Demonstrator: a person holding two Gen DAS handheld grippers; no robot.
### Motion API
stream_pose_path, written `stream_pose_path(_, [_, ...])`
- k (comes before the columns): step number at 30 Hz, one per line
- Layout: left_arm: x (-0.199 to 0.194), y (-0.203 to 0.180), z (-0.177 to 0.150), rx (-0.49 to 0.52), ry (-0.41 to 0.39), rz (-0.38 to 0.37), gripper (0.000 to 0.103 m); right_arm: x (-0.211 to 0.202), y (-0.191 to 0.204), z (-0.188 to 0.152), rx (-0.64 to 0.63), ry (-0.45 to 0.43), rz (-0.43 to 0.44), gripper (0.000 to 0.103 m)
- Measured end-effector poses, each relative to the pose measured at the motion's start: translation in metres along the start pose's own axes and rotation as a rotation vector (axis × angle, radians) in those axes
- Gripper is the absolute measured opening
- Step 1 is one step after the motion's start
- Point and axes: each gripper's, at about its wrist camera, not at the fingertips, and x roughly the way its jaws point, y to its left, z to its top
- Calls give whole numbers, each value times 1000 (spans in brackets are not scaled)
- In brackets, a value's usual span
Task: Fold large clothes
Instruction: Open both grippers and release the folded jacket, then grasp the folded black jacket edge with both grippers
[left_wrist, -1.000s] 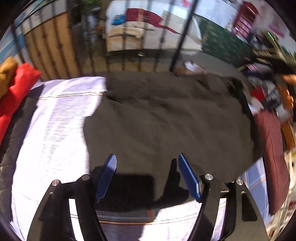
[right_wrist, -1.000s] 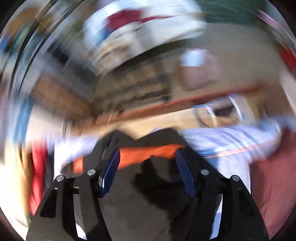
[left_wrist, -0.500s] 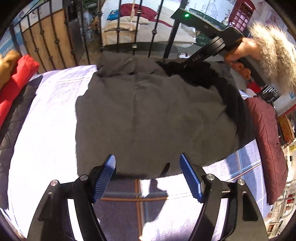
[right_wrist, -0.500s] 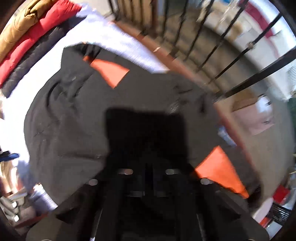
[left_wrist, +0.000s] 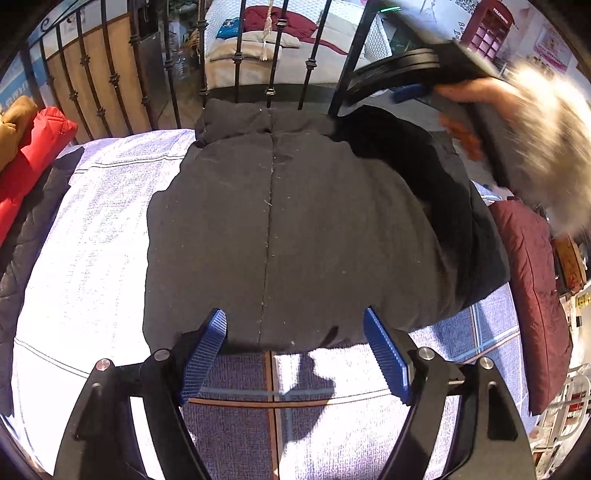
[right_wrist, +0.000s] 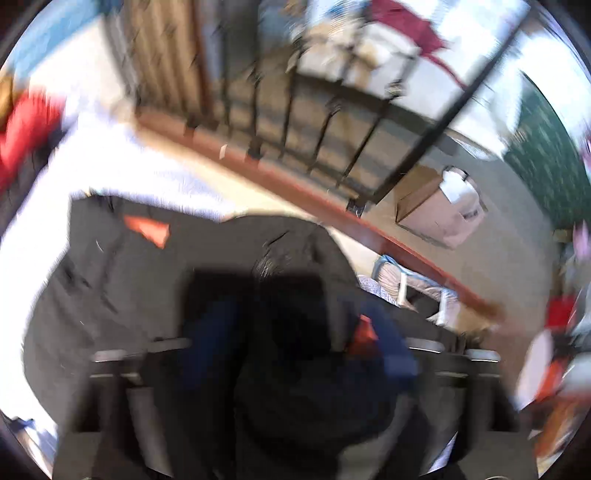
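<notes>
A large dark grey padded jacket (left_wrist: 288, 229) lies flat on the bed, collar toward the iron railing, its right side folded over in a darker layer (left_wrist: 454, 206). My left gripper (left_wrist: 295, 354) is open and empty, just short of the jacket's near hem. The right gripper (left_wrist: 406, 90) shows in the left wrist view above the jacket's far right shoulder, blurred. In the right wrist view the jacket (right_wrist: 122, 295) fills the lower frame with orange patches, and my right gripper (right_wrist: 295, 354) is blurred and in shadow over dark cloth.
The bed has a white and lilac patterned cover (left_wrist: 85, 258). A red garment (left_wrist: 29, 162) and a tan one lie at the left edge. A maroon quilted item (left_wrist: 532, 280) lies at the right. A black iron railing (left_wrist: 273, 74) stands behind.
My left gripper has drawn back toward the near hem, staying open. The right gripper has swung quickly over the jacket's far right corner; its view stays blurred.
</notes>
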Motion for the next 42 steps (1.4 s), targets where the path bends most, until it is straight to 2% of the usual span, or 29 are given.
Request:
stream_pose_path(2, [1,2,1,-9,-7,5,75,-26,-19,-14,84,-71,41,87])
stream_pose_path(5, [0,3,8,-21,-25,21,75,-56,-41,-50,134,-122,-19,87])
stream_pose_path(6, [0,3,11,-26,-30,26,77,-61,-46,-67,145,-122,-13,87])
stream_pose_path(11, [12,0,23,-21,-17,31,79,-78,-51,-164,148,-57,-9,87])
stream_pose_path(13, [17,-6,29,-4,-13,34,79,-75,-44,-194,149,-21,-5,87])
stream_pose_path(15, [23,-13,33,19,-4,27,80,-75,-36,-209,160,-6,-4,87])
stream_pose_path(18, [37,-21,44,59,13,34,80,-67,-27,-214,127,2,-23,87])
stream_pose_path(21, [54,-17,59,80,14,115,80,-54,-45,-213,194,27,-56,87])
stream_pose_path(24, [73,1,70,41,54,157,91,-40,-73,-207,263,65,-59,87])
stream_pose_path(27, [90,15,79,13,101,144,97,-27,-94,-210,342,88,17,89])
stream_pose_path(30, [101,23,83,-19,134,122,98,-17,-104,-211,388,117,57,91])
stream_pose_path(34, [116,34,87,-70,189,96,98,-1,-105,-212,402,139,66,97])
stream_pose_path(42, [129,32,95,-53,240,121,99,21,-105,-201,414,176,70,98])
